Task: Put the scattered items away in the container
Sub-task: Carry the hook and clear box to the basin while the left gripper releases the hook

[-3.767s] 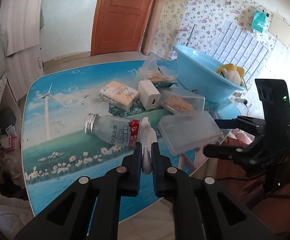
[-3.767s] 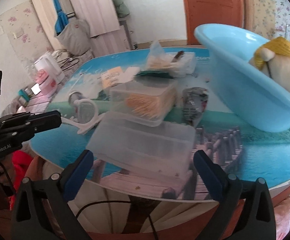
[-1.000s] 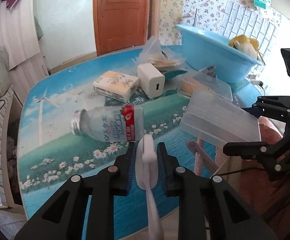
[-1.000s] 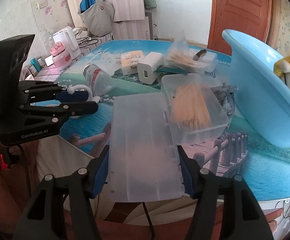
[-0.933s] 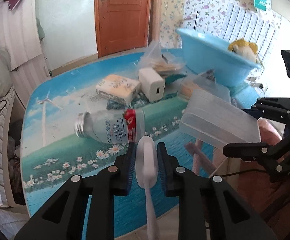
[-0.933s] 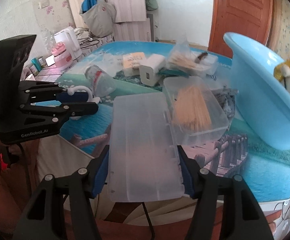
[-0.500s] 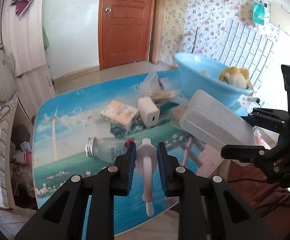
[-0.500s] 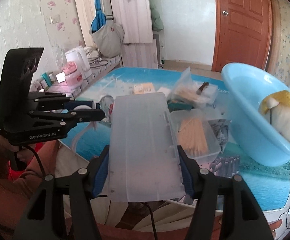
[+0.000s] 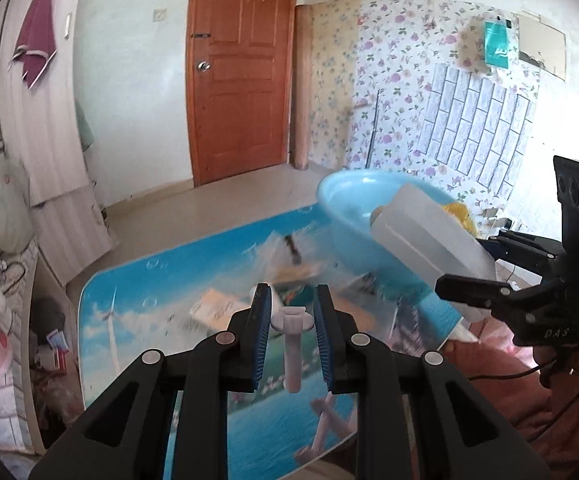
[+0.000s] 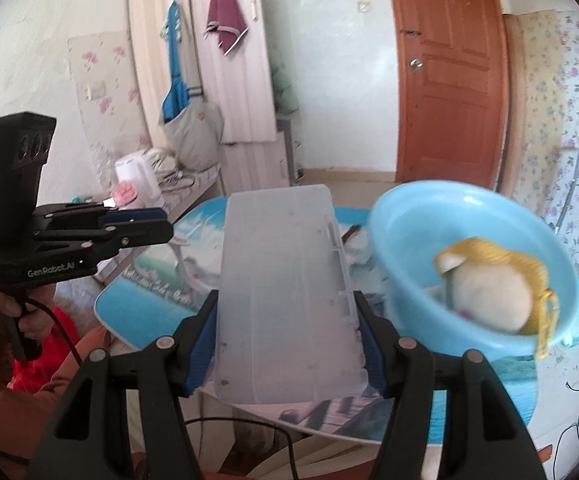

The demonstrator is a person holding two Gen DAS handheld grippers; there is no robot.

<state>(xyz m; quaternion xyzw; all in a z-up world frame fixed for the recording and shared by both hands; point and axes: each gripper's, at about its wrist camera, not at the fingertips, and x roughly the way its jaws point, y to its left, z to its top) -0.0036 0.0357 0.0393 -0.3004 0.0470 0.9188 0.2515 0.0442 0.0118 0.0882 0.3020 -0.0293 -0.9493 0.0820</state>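
While both claws grip, left (image 9: 289, 330) a white hook (image 9: 291, 344), right (image 10: 289, 344) a plastic box (image 10: 285, 300), the scenic-print table (image 9: 137, 292) faces a wooden door (image 9: 241, 68)

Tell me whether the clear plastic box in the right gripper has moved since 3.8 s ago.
Yes. The clear plastic box, clamped in the right gripper, was lying on the table beside the blue basin; it is now lifted off it, raised to about the basin's rim.

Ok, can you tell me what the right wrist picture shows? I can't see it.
The right claw holds a cloudy plastic box up in the air, beside a blue basin with a fluffy toy inside. The left claw is off to the side.
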